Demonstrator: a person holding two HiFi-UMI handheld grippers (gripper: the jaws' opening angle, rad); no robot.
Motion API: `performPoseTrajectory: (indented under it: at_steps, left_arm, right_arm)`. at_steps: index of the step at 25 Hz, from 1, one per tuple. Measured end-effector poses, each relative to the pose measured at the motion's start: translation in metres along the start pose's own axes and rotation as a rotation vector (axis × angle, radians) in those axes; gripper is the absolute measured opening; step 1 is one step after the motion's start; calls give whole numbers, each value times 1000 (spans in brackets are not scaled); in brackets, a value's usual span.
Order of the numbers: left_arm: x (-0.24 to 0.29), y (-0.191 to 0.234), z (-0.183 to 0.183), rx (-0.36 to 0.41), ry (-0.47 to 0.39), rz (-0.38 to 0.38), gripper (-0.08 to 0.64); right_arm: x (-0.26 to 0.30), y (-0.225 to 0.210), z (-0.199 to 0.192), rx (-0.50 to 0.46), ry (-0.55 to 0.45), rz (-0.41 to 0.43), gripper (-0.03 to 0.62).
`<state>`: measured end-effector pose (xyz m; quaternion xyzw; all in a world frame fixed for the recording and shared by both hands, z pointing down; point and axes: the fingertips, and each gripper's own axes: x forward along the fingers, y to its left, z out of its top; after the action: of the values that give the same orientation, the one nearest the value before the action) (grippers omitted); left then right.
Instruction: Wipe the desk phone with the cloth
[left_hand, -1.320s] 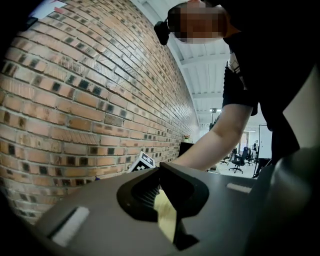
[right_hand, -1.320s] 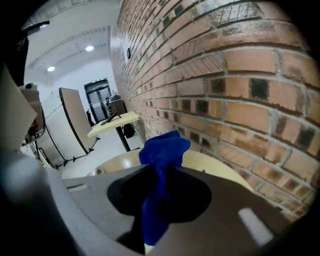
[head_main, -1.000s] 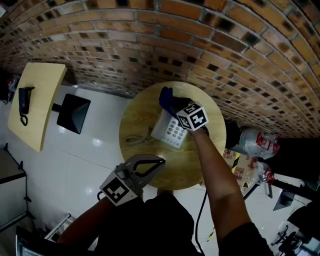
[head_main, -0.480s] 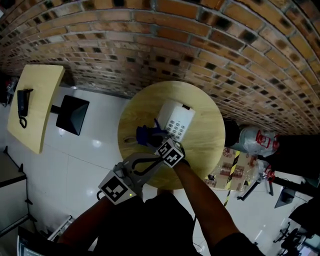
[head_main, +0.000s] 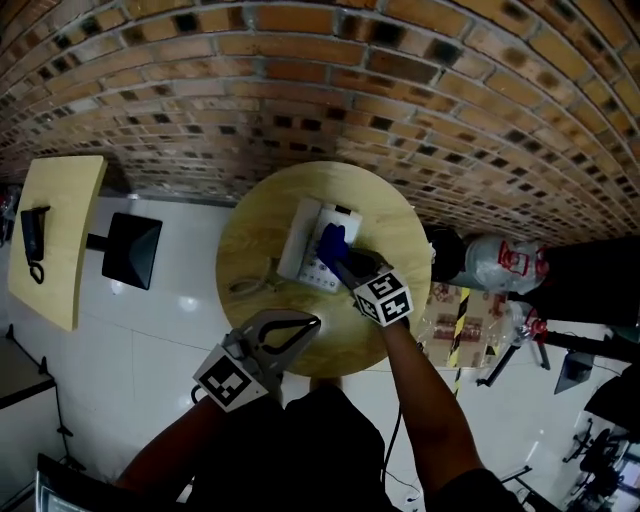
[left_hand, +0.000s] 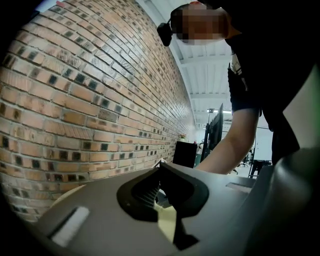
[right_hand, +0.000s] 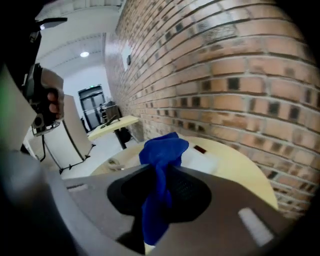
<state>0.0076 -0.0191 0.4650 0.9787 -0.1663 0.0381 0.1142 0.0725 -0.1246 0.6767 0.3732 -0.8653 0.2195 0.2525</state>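
A white desk phone (head_main: 310, 250) lies on the round wooden table (head_main: 395, 235), its grey keypad facing up. My right gripper (head_main: 340, 260) is shut on a blue cloth (head_main: 330, 242) and holds it down on the phone's middle. In the right gripper view the cloth (right_hand: 161, 155) hangs bunched between the jaws, with the phone (right_hand: 202, 161) just behind it. My left gripper (head_main: 310, 323) hovers over the table's near edge, shut and holding nothing, apart from the phone. The left gripper view shows its tips (left_hand: 161, 167) together.
The phone's coiled cord (head_main: 250, 283) lies on the table at the left. A brick wall (head_main: 400, 100) runs behind the table. A second yellow table (head_main: 65, 250) with a black handset (head_main: 33, 235) stands far left, a black box (head_main: 125, 250) beside it. Plastic bags (head_main: 510, 268) sit at the right.
The right gripper swept the cloth from the phone's far end toward me and off to the left, then back onto the phone's middle. The left gripper stayed put.
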Motion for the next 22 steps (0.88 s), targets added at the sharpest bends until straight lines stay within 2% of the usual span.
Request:
performPoseTrajectory:
  at_steps: [3, 5, 9, 13, 16, 18, 22]
  left_arm:
    - [11, -11, -2, -4, 4, -30, 0]
    - [17, -17, -5, -10, 16, -43, 0]
    - [26, -26, -7, 57, 16, -81, 0]
    - [31, -28, -14, -12, 38, -60, 0]
    - [34, -31, -13, 50, 37, -78, 0]
    - [35, -33, -12, 54, 36, -80, 0]
    - [28, -36, -10, 39, 29, -64, 0]
  right_arm:
    - [-37, -62, -40, 125, 30, -138, 83]
    - [-54, -90, -76, 167, 94, -204, 83]
    - [-63, -116, -131, 213, 215, -253, 83]
    - [-56, -124, -135, 227, 207, -255, 88]
    - [-52, -129, -127, 229, 188, -250, 126]
    - [-52, -134, -127, 241, 194, -250, 202]
    - [-54, -137, -129, 242, 221, -243, 236]
